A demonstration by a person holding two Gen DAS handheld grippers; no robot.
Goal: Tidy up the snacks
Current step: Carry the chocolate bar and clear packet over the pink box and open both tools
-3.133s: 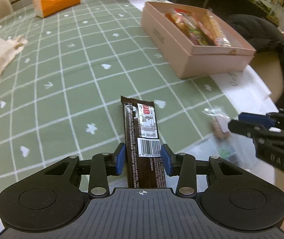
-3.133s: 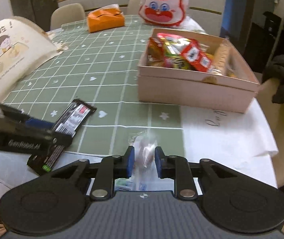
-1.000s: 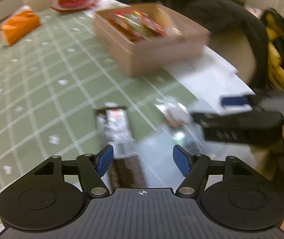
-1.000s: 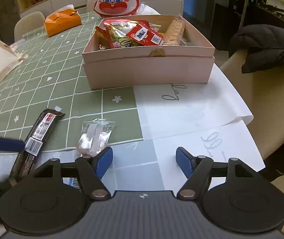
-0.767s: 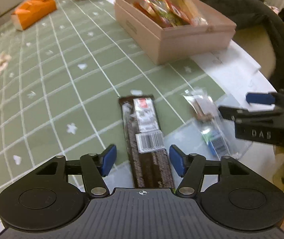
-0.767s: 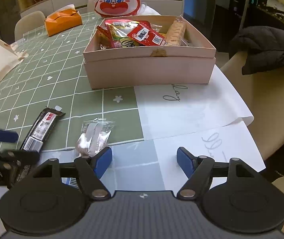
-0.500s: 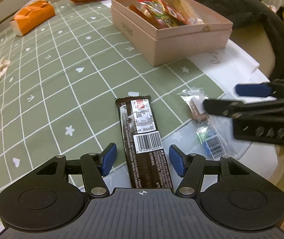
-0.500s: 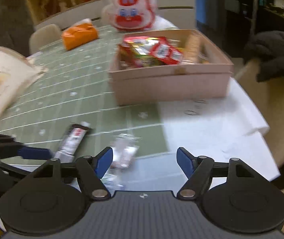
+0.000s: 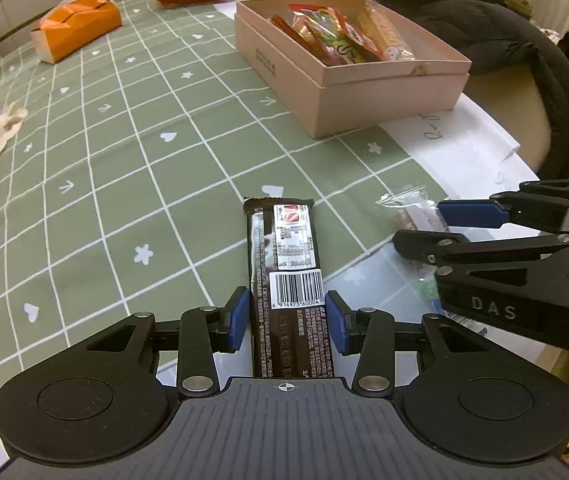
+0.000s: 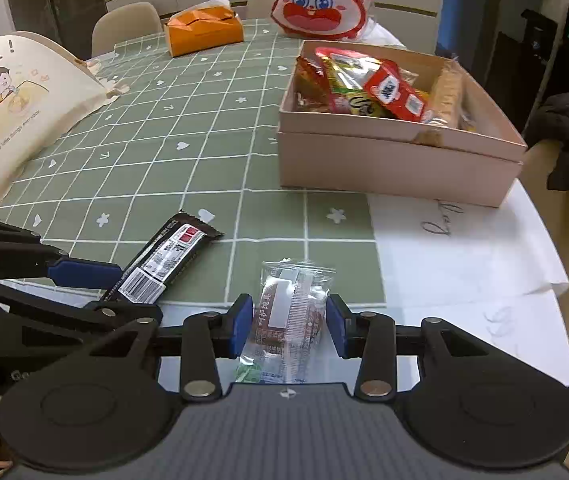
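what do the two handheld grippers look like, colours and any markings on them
Both match: matte black plastic bodies with a ribbed centre plate, a round disc on each side, silver rivets at the linkage pivots, and blue pads on the fingertips. The left gripper has a small white crosshair on its plate. The right gripper, seen from the side, carries raised "DAS" lettering. No cables or sleeves show.

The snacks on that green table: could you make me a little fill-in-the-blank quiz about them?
1. The dark chocolate bar lies between the pads of the ___ gripper.
2. The clear-wrapped snack lies between the pads of the ___ gripper.
3. The pink box already holds several ___.
4. The tissue box is coloured ___.

Missing words: left; right; snacks; orange
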